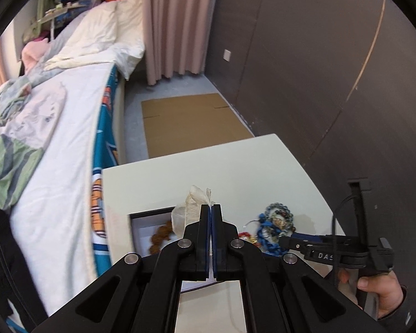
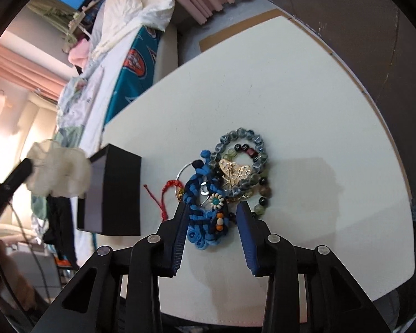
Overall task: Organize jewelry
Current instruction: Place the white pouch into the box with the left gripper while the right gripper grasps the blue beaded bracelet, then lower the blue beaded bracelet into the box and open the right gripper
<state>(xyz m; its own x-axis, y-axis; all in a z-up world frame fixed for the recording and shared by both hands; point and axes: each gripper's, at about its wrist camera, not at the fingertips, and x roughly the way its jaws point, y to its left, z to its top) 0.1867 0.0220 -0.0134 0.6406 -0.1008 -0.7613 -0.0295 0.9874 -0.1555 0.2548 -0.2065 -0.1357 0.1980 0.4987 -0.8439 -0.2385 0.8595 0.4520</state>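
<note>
A pile of jewelry point(image 2: 230, 174) lies on the white table point(image 2: 305, 105): a blue braided cord piece point(image 2: 205, 222), a grey-blue bead bracelet point(image 2: 238, 136), a gold butterfly point(image 2: 235, 173) and a red string bracelet point(image 2: 166, 197). My right gripper point(image 2: 212, 211) is open, its fingers on either side of the blue cord piece. My left gripper point(image 1: 211, 208) is shut on a white sheer scrunchie point(image 1: 192, 208), held above the black box point(image 1: 149, 222), which holds a brown bead bracelet point(image 1: 159, 236). The scrunchie point(image 2: 58, 172) and box point(image 2: 116, 194) also show in the right wrist view.
A bed point(image 1: 55, 127) with white bedding runs along the table's left side. A flat cardboard sheet point(image 1: 188, 125) lies on the floor beyond the table. A dark wall point(image 1: 319, 69) stands to the right, pink curtains point(image 1: 174, 22) behind.
</note>
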